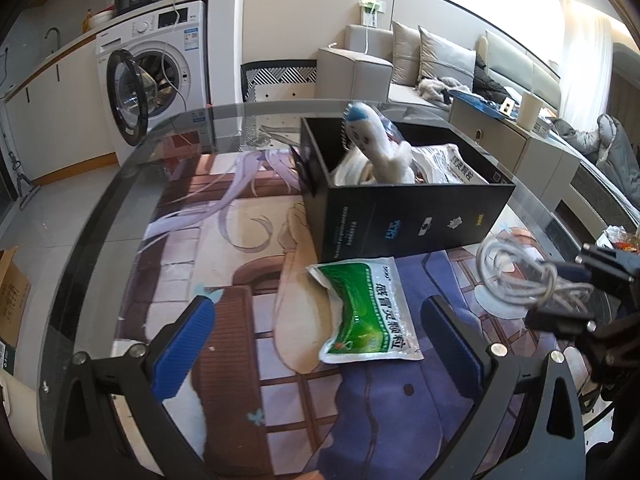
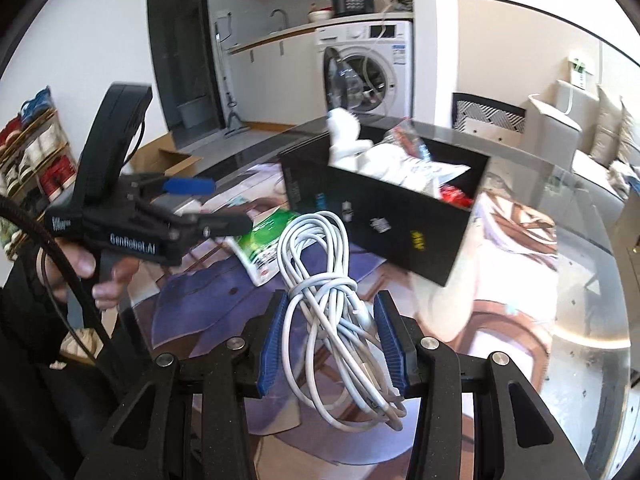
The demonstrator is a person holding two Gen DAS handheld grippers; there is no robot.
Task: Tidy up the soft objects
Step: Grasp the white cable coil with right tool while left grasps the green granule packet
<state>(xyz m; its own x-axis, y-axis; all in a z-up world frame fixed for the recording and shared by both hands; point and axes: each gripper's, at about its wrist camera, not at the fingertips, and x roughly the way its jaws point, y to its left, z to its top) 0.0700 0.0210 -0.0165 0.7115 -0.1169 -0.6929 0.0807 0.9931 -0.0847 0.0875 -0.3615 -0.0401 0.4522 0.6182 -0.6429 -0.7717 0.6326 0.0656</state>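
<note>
Glass counter [image 1: 132,184] with printed mat. Lying near the black box [image 1: 404,216]: green sachet [image 1: 366,312], between spread left tongs [image 1: 320,344]. Right tongs [image 2: 332,340] pinching white cable bundle [image 2: 328,304]. Plush toy [image 1: 376,144] sticking out of box.

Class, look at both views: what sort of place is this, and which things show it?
Most likely a small apartment's open living area: a washing machine under a counter, a sofa with cushions, and a glass table bearing a black box.
</note>
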